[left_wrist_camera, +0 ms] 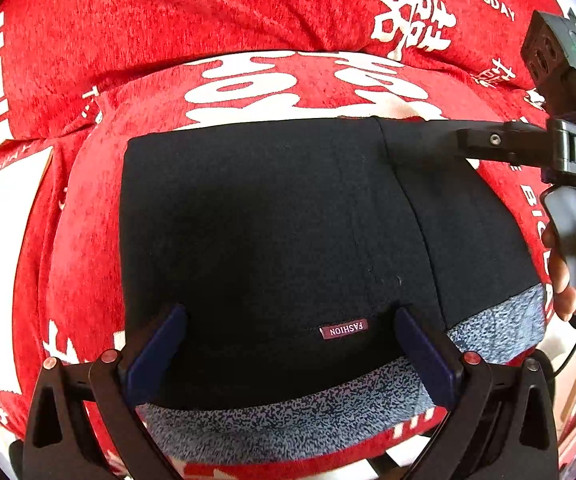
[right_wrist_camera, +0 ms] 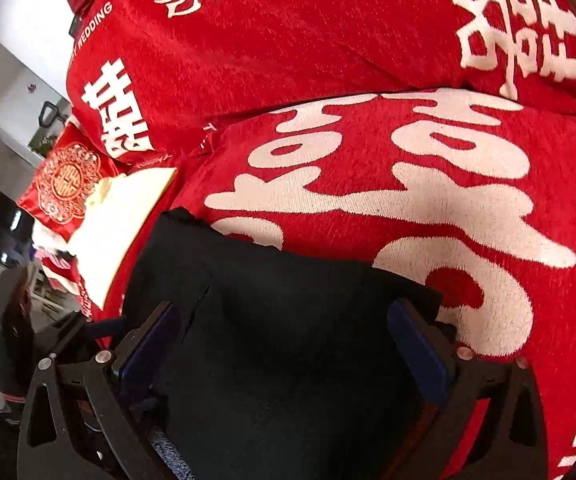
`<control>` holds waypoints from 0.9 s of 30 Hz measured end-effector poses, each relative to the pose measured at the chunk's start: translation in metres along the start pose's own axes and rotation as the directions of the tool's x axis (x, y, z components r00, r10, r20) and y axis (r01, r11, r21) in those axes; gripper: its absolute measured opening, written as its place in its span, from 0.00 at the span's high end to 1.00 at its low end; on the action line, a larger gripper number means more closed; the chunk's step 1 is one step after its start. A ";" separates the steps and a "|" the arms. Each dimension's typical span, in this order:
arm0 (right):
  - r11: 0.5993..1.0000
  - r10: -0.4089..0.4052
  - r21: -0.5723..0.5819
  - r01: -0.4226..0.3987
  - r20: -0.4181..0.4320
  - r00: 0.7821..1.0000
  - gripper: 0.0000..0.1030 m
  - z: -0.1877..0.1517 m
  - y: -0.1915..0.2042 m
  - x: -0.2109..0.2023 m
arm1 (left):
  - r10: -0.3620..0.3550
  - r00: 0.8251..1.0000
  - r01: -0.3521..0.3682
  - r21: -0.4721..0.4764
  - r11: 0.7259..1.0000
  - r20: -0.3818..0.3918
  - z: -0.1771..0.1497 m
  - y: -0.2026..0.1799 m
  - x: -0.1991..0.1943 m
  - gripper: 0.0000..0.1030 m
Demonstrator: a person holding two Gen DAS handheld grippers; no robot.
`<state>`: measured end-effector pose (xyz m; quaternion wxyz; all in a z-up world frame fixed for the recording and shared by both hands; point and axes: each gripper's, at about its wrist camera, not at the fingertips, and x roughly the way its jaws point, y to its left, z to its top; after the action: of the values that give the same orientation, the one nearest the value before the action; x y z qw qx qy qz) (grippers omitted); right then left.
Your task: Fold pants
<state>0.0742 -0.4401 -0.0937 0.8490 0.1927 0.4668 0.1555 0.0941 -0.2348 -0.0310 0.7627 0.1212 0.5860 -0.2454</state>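
Observation:
The black pants [left_wrist_camera: 272,220] lie folded into a compact rectangle on a red cushion, grey fleece lining [left_wrist_camera: 288,412] showing at the near edge and a small "FASHION" tag [left_wrist_camera: 343,329] near it. My left gripper [left_wrist_camera: 288,344] is open, its blue pads straddling the near edge of the pants above the tag. My right gripper [right_wrist_camera: 284,340] is open over the pants [right_wrist_camera: 288,340] at their right side; in the left wrist view it reaches in from the right [left_wrist_camera: 499,140], held by a hand.
The red sofa cushion [left_wrist_camera: 248,84] with white characters lies under the pants, with a red back cushion [right_wrist_camera: 288,40] behind. A red patterned pillow [right_wrist_camera: 68,180] and a white item [right_wrist_camera: 128,208] sit at the left. Room furniture shows beyond.

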 end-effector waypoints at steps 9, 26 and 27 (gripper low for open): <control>0.999 -0.043 -0.016 0.043 0.038 0.998 0.00 0.019 0.018 -0.009 | 0.024 1.000 -0.024 0.020 1.000 0.010 -0.003 -0.003 0.002 0.00; 0.983 -0.167 -0.059 0.175 0.127 0.978 0.00 -0.122 0.085 -0.057 | 0.025 0.999 -0.024 0.026 0.999 -0.046 -0.042 0.024 -0.003 0.00; 0.983 -0.169 -0.051 0.176 0.128 0.977 0.00 -0.128 0.081 -0.051 | 0.040 0.998 -0.038 0.033 0.999 -0.050 -0.041 0.023 0.002 0.00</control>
<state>-0.0681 -0.3683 -0.0802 0.8921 0.1342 0.4232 0.0834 0.0722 -0.1962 -0.0469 0.7501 0.1509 0.5988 -0.2365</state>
